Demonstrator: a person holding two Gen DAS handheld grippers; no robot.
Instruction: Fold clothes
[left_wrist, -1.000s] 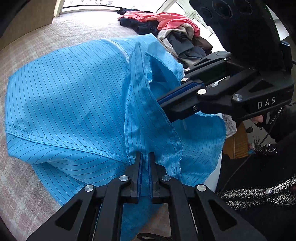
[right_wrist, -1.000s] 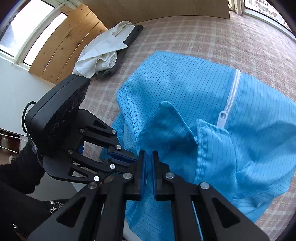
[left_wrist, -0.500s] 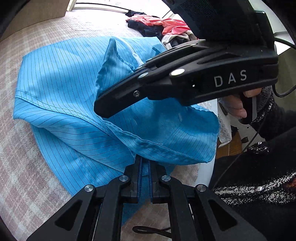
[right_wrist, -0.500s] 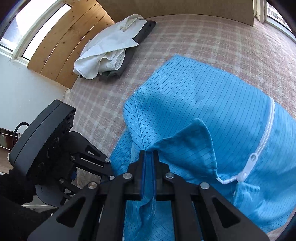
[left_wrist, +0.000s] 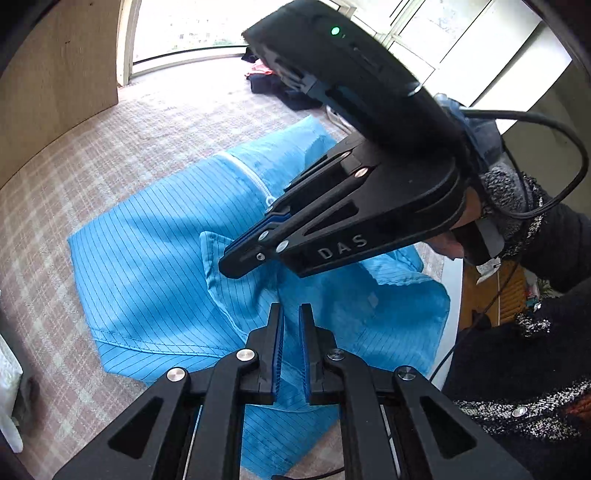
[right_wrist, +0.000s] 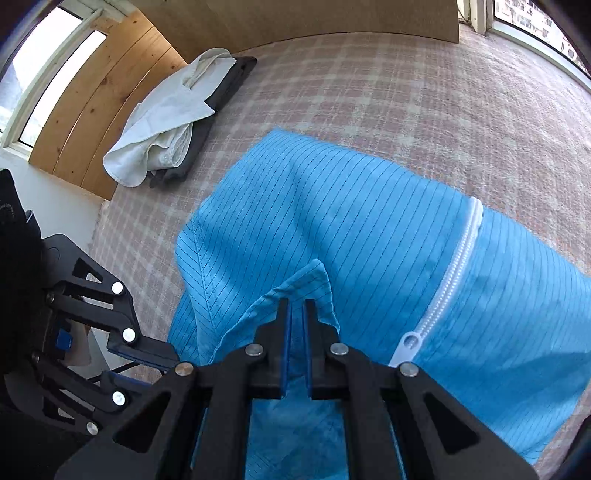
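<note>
The left gripper (left_wrist: 291, 332) is closed almost fully and pinches a fold of the blue striped garment (left_wrist: 155, 266) between its blue pads, and the right gripper (right_wrist: 297, 332) is closed in the same way on another raised fold of the same cloth. The garment lies spread on the checked bed cover (right_wrist: 369, 85) in front of and below both grippers, its white zipper (right_wrist: 454, 273) running to the right of the right gripper. In the left wrist view the right gripper (left_wrist: 236, 258) is just above the left one, and a white cloth (right_wrist: 162, 125) lies well apart at the far side.
</note>
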